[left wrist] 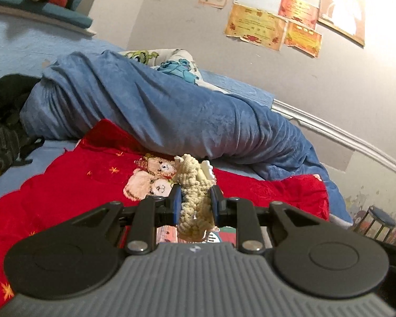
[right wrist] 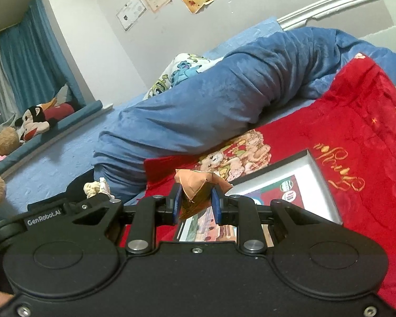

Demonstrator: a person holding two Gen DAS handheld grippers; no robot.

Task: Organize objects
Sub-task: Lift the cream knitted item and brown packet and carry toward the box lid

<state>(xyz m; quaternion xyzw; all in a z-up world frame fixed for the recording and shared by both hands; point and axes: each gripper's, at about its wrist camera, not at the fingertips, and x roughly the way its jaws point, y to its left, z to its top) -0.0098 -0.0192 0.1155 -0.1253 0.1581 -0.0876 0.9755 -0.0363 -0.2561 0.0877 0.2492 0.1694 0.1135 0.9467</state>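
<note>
The left gripper (left wrist: 196, 202) clamps a cream knitted toy (left wrist: 194, 198); the right gripper (right wrist: 196, 203) pinches a folded orange paper figure (right wrist: 198, 186). Lower both gently without crushing.

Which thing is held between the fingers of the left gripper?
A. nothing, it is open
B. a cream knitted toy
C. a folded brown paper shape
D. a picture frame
B: in the left wrist view the left gripper is shut on the cream knitted toy, pressed between both blue pads.

Left claw (left wrist: 196, 203) — grey ribbed body, black arms, blue pads; right claw (right wrist: 196, 203) black, marked "GenRobot.AI".
</note>
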